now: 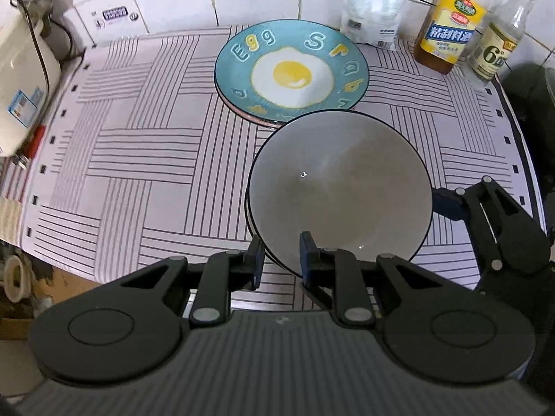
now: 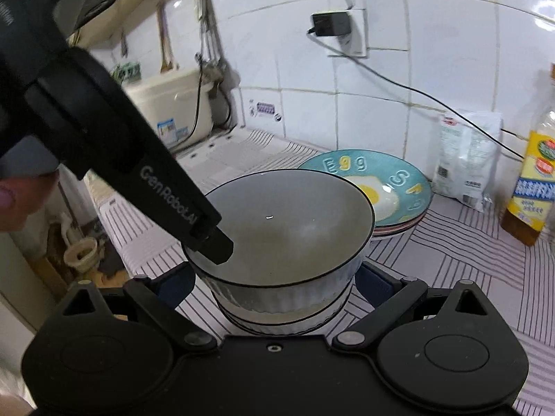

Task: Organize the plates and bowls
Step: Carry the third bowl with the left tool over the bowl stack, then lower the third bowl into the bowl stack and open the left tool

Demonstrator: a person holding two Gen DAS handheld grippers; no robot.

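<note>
A grey bowl (image 1: pixel 340 180) with a dark rim tops a nest of ribbed white bowls (image 2: pixel 277 319) on the striped cloth. My left gripper (image 1: pixel 281 258) is shut on the top bowl's near rim, one finger inside and one outside; in the right wrist view it (image 2: pixel 208 242) comes down from the upper left. My right gripper (image 2: pixel 275 282) spans the nest low down, its blue pads against both sides. Just behind the bowls lies a stack of plates, the top one teal (image 1: pixel 291 69) with a fried-egg picture.
Along the tiled back wall stand a white bag (image 1: pixel 374 7), a yellow-labelled bottle (image 1: pixel 447 24) and a clear bottle (image 1: pixel 496 45). A cream appliance (image 1: pixel 20 69) sits at the far left. The striped cloth (image 1: pixel 138 138) lies bare on the left. The counter edge runs close in front.
</note>
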